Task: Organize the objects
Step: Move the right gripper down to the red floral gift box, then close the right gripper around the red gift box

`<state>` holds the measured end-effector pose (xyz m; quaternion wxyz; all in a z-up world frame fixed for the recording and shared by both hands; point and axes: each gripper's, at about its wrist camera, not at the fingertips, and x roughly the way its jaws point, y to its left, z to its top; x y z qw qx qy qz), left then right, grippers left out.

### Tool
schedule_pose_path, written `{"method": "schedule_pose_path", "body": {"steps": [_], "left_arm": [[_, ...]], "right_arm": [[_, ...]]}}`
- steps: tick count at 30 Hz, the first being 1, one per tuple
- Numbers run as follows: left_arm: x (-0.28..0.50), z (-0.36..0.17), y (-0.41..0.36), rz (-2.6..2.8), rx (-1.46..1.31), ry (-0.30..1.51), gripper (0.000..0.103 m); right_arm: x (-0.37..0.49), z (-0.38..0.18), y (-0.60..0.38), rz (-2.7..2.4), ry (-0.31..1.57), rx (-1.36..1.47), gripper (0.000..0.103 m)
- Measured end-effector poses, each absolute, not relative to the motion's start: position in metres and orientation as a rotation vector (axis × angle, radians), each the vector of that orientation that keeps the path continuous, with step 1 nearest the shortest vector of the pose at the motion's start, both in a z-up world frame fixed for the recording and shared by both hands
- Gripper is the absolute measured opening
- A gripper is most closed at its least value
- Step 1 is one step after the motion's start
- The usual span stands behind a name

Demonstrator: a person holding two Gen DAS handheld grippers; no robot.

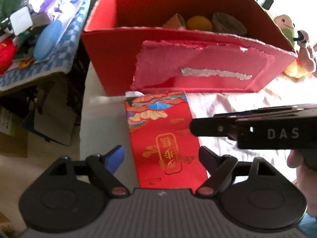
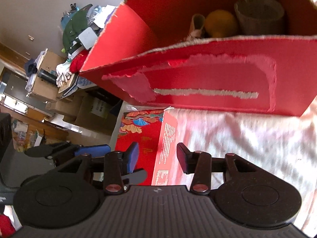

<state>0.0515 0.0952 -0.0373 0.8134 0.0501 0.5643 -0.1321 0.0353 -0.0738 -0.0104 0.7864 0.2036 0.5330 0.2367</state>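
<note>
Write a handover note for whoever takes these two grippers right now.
Left gripper: open, jaws either side of the red patterned box; no pad contact visible.
Right gripper: open, over the same box's right edge, not gripping it.
The box lies flat on the pale cloth, in front of the big red carton.
Done: an orange ball, a brown cup and another item already sit in the carton.
Left: grip the box, probably put it in the carton.

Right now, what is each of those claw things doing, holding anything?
Left gripper: open, astride the red packet box, not gripping.
Right gripper: open over that box's edge, holding nothing.
</note>
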Motion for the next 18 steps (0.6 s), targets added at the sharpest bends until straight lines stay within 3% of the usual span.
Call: {"method": "schedule_pose_path", "body": {"steps": [18], "left_arm": [[0.062,-0.047,0.092,-0.332,0.084,1.245,0.082]], "right_arm": [[0.040,-0.034,-0.076,0.535,1.259,0.567,0.047]]}}
